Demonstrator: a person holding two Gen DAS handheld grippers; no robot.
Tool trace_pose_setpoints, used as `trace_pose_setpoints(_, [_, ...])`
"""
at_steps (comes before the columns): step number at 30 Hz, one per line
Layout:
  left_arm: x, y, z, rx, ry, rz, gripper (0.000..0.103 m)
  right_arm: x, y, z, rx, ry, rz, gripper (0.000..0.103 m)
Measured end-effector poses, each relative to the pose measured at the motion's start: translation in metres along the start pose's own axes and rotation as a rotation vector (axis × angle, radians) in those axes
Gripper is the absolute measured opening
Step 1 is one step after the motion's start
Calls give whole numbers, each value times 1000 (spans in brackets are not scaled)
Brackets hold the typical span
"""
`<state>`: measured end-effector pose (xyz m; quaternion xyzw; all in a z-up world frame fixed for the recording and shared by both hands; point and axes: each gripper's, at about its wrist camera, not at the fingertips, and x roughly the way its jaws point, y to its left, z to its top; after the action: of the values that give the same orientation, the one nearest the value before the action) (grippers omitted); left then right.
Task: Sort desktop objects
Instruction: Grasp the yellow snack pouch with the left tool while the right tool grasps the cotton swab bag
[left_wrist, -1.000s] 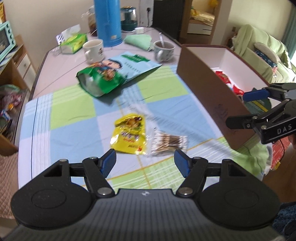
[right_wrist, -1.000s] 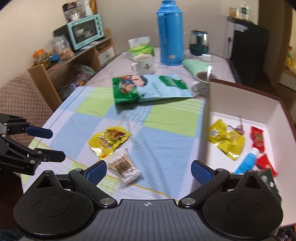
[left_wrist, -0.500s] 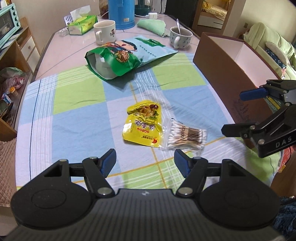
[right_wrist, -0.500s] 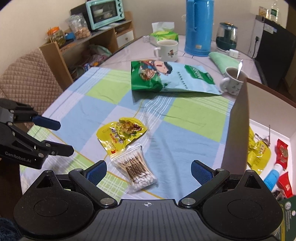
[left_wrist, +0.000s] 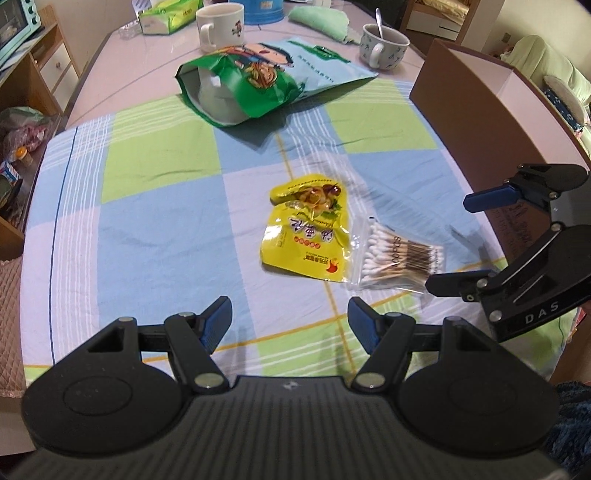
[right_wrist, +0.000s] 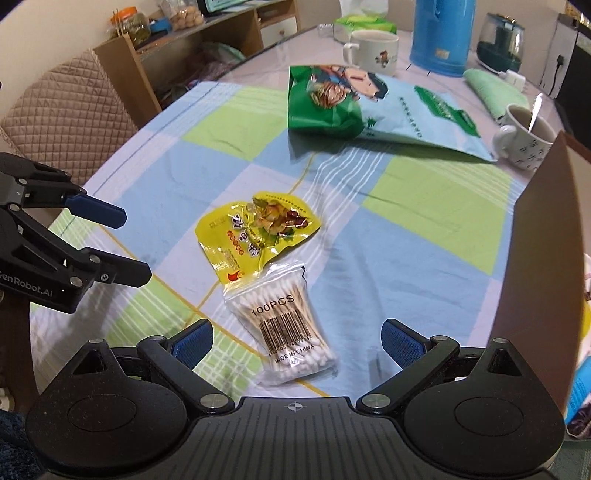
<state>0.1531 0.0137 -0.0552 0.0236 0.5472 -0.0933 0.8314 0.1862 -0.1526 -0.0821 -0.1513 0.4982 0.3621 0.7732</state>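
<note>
Both grippers have dropped toward the table since the earlier frames; the yellow snack pouch (left_wrist: 306, 225) and the cotton swab pack (right_wrist: 286, 325) now sit larger and nearer the fingers in both views, and the far end of the table has slid out of the top.

Left gripper (left_wrist: 290, 323): jaws apart at a moderate gap, nothing between the blue pads, touching nothing. Pouch lies at 12 o'clock from its fingertips, swab pack at about 1 o'clock, both clear of the pads.

Right gripper (right_wrist: 297, 339): jaws spread wide, released. Swab pack lies on the checked tablecloth (right_wrist: 424, 192) in the gap between the two fingers, near end roughly level with the pads, neither pad on it. Pouch at 11 o'clock, its lower edge under or against the top of the swab pack; which one, can't tell.

Cardboard box (left_wrist: 476, 107) stands at 2 o'clock in the left view, its wall at 3 o'clock in the right view. Big green snack bag (right_wrist: 343, 103) at 12 o'clock, mugs past it. Left view shows the right gripper at 3 o'clock, just beside the swab pack.
</note>
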Motion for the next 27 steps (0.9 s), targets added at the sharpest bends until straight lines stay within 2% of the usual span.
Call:
trace_pose_setpoints(7, [12,6,3,-6,25,1,66,13,0,2,-26,24,-3,99])
trace_pose_setpoints(13, [17,10,5,-8,36,3,66,27,8,0,-104,35,-22,99])
trace_pose_setpoints(14, [18,10,5,-9,37,4,66,30,10,-1,-118,38,-23,96])
trace_pose_setpoints(15, [18,11,5,-10,38,4,66,32,11,-2,-131,41,-23,84])
trace_pose_setpoints(16, [18,11,5,-11,38,3,66,36,11,-2,-134,48,-22,80])
trace_pose_setpoints(18, [19,12,5,-12,38,4,66,43,11,-4,-132,59,-28,80])
trace_pose_setpoints(19, [19,13,5,-12,37,5,66,45,11,-5,-136,57,-31,74])
trace_pose_setpoints(21, [20,13,6,-14,33,2,66,47,11,-7,-147,53,-15,52])
trace_pose_setpoints(24, [21,13,9,-15,22,-9,66,44,10,-7,-133,49,-17,28])
trace_pose_setpoints(27, [25,9,15,-7,4,-23,67,35,0,-5,-37,33,-38,26])
